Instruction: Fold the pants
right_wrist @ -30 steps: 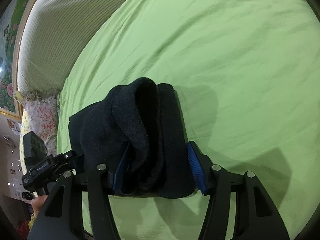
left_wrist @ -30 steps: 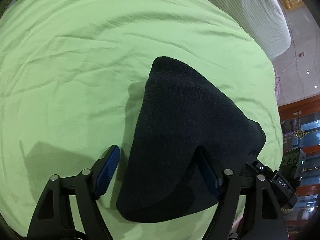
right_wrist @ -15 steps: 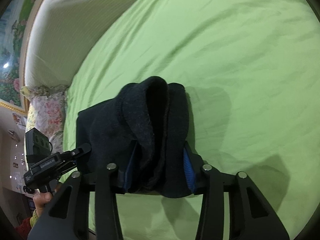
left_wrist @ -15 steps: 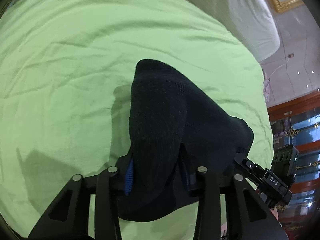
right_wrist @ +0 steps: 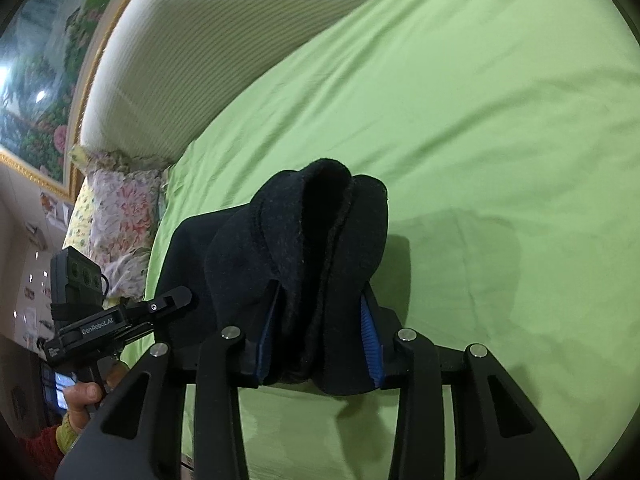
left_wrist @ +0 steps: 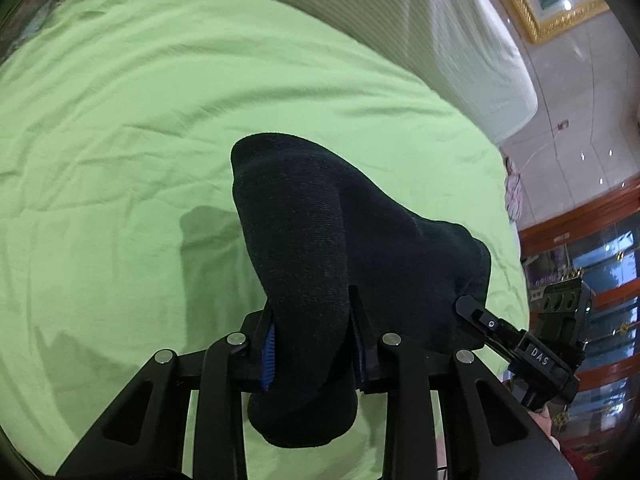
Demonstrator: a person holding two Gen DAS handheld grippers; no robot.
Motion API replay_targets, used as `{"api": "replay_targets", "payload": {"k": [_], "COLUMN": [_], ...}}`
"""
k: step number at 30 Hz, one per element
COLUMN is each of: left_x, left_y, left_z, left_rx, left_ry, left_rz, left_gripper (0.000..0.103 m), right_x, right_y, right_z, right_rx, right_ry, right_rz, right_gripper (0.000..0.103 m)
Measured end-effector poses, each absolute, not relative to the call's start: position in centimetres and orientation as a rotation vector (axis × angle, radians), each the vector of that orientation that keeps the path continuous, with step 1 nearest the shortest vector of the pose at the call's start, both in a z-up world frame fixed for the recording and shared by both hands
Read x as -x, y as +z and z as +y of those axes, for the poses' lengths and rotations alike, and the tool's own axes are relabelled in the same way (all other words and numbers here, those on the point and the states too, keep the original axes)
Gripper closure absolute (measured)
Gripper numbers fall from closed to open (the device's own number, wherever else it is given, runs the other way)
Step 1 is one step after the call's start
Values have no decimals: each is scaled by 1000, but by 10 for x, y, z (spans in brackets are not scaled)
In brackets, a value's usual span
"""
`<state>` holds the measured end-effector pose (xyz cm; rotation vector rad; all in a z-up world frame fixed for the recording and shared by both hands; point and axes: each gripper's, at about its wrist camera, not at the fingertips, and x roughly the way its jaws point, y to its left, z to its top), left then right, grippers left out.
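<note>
The dark, thick-knit pants (left_wrist: 320,240) are bunched into a folded bundle, lifted a little above the green bed sheet (left_wrist: 120,140). My left gripper (left_wrist: 312,312) has its jaws closing on one end of the bundle, with both blue pads pressed into the cloth. In the right wrist view the pants (right_wrist: 312,240) show a rolled, doubled edge. My right gripper (right_wrist: 320,292) is closing on that edge, cloth filling the gap between its pads. Each gripper shows in the other's view: the right gripper (left_wrist: 472,316) and the left gripper (right_wrist: 172,300).
The green sheet (right_wrist: 480,120) spreads wide and wrinkled around the bundle. A pale striped headboard cushion (left_wrist: 400,20) bounds the far side. A floral pillow (right_wrist: 120,208) lies at the bed's corner. A person's hand (right_wrist: 84,396) holds the left gripper's handle. Wooden cabinets (left_wrist: 580,220) stand beyond the bed.
Both grippers have closed onto the pants, the left from wide open. The bundle has risen off the sheet and its shadow has spread; more of the headboard shows.
</note>
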<state>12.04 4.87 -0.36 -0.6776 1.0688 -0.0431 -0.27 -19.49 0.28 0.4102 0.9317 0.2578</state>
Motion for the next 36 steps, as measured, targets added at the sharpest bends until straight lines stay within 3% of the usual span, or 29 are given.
{"api": "replay_targets", "payload": {"k": [22, 36], "left_x": [-102, -119], "left_y": [10, -21], "left_z": [172, 198], "left_rx": [752, 781], "left_ry": [171, 231], "left_rz": [925, 951], "left_gripper": [75, 74], "right_x": [-104, -134], "right_y": [12, -8], "right_z": [-87, -71], "right_rx": [-232, -209], "right_ry": [438, 441], "right_rz": [944, 1004], "right_gripper": [64, 64]}}
